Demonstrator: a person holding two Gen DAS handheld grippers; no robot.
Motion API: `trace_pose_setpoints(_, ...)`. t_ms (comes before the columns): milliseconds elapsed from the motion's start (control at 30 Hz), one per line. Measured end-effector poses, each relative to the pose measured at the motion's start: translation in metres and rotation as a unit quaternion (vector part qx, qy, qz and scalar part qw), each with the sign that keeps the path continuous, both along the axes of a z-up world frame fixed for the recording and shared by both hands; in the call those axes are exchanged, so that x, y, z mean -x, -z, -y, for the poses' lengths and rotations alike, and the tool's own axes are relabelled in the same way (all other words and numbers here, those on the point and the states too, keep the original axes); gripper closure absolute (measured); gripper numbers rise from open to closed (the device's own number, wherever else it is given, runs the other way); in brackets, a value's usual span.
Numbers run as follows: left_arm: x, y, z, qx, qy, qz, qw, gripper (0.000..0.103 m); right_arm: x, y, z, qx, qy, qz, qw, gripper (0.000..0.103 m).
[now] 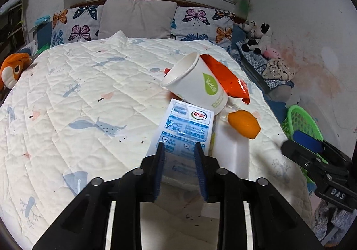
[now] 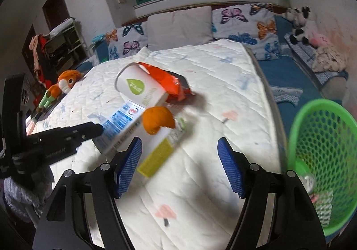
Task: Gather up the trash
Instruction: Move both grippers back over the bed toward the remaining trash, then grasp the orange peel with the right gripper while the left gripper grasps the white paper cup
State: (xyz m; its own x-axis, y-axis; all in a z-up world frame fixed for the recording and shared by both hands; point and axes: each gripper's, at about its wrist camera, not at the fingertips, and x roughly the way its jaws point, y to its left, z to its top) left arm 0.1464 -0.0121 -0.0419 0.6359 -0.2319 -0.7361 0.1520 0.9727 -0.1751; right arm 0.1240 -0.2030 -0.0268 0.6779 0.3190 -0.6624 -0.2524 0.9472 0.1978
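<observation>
On the bed's white quilt (image 1: 78, 98) | left tool (image 1: 179, 168) clamps the milk carton (image 1: 188, 129) | paper cup (image 1: 196, 82) on its side, orange wrapper (image 1: 225, 78) behind, orange peel (image 1: 244, 123) (possibly fruit) beside | right tool (image 2: 179, 164) spread wide, holding nothing | green basket (image 2: 323, 138) at bedside.

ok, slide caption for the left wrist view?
Left tool shut on milk carton on the quilted bed, beside a paper cup.

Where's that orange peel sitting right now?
The orange peel lies on the white quilt near the bed's right edge, just right of the milk carton, below the tipped paper cup.
</observation>
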Motion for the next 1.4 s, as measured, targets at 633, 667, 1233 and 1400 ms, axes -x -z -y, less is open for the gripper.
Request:
trace_pose_setpoints(633, -0.01, 0.003, -0.017, 0.002, -0.005, -0.002, 1.0, 0.069, -0.04, 0.014, -0.036, 0.021, -0.029, -0.012, 0.999, 0.044)
trace_pose_setpoints(667, -0.011, 0.003, -0.017, 0.003, -0.006, -0.003, 1.0, 0.069, -0.041, 0.014, -0.038, 0.022, -0.031, -0.012, 0.999, 0.046)
trace_pose_setpoints(1233, -0.044, -0.01, -0.002, 0.025, 0.004, 0.013, 0.9996, 0.061, -0.029, 0.011, -0.026, 0.02, -0.021, -0.002, 1.0, 0.063)
trace_pose_setpoints(1400, -0.061, -0.021, 0.009, 0.014, 0.019, 0.037, 0.999, 0.061, -0.022, 0.007, -0.013, 0.008, -0.009, 0.001, 1.0, 0.063)
